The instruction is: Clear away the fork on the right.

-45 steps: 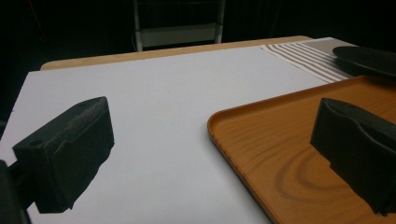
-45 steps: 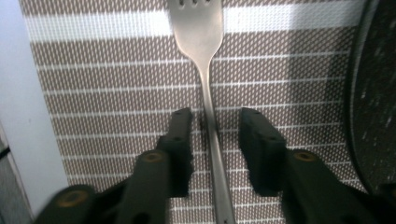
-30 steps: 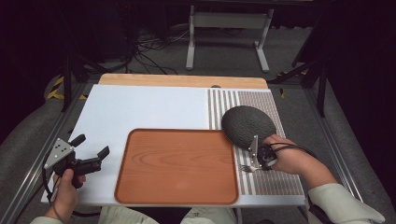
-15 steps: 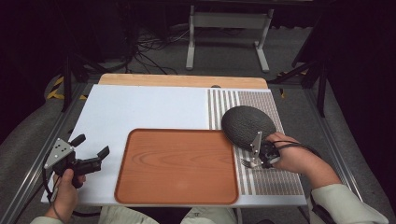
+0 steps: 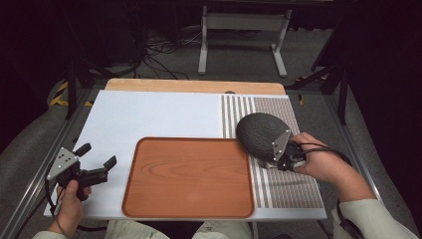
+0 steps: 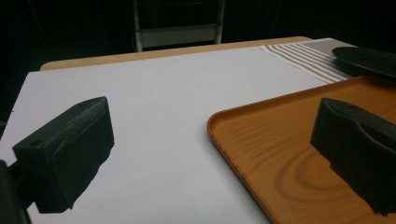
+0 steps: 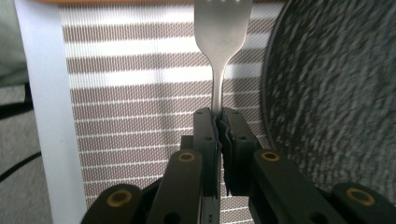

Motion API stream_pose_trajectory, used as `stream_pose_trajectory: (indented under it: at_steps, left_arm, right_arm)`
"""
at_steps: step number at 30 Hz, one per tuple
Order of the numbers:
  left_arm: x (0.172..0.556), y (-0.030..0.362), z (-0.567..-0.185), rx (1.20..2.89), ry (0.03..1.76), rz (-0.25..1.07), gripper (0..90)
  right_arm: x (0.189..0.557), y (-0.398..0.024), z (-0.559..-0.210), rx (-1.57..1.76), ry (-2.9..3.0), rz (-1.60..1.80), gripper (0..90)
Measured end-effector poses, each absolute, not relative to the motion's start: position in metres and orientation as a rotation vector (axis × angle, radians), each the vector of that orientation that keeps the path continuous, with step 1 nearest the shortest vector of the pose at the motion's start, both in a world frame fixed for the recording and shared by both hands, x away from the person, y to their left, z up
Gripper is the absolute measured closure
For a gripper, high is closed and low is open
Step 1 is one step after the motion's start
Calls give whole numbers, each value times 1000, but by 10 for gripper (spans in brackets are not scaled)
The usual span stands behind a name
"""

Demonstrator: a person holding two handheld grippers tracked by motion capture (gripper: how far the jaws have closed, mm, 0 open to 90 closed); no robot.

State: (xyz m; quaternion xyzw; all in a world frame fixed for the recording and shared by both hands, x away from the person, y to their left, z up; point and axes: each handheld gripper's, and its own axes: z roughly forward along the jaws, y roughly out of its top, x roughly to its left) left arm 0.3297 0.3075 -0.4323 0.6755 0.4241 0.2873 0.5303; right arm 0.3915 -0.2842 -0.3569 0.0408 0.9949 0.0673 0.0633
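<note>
My right gripper (image 7: 218, 116) is shut on the handle of a metal fork (image 7: 222, 42), which hangs tines-first over the striped placemat (image 7: 130, 93). In the high view my right gripper (image 5: 276, 157) is held above the near right edge of a dark textured plate (image 5: 256, 133). That plate (image 7: 336, 93) lies just right of the fork. My left gripper (image 5: 97, 155) stands open at the table's left, with nothing between its jaws. In the left gripper view my left gripper (image 6: 212, 128) faces the left rim of the wooden tray (image 6: 280, 140).
The wooden tray (image 5: 189, 177) lies front and centre on a white mat (image 5: 149, 117). The striped placemat (image 5: 286, 186) covers the right side. A bare wooden strip (image 5: 194, 85) runs along the table's far edge, with a metal stand and cables on the floor beyond.
My right gripper has risen with the fork shut in it and now shows higher against the plate's edge. The left gripper has stayed in place.
</note>
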Motion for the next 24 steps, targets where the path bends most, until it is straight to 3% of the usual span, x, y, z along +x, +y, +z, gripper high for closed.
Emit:
stream_pose_trajectory:
  at_steps: [24]
  left_arm:
    - [329, 308, -432, 1605, 1010, 689, 2]
  right_arm:
    - [381, -285, -322, 322, 2812, 683, 851]
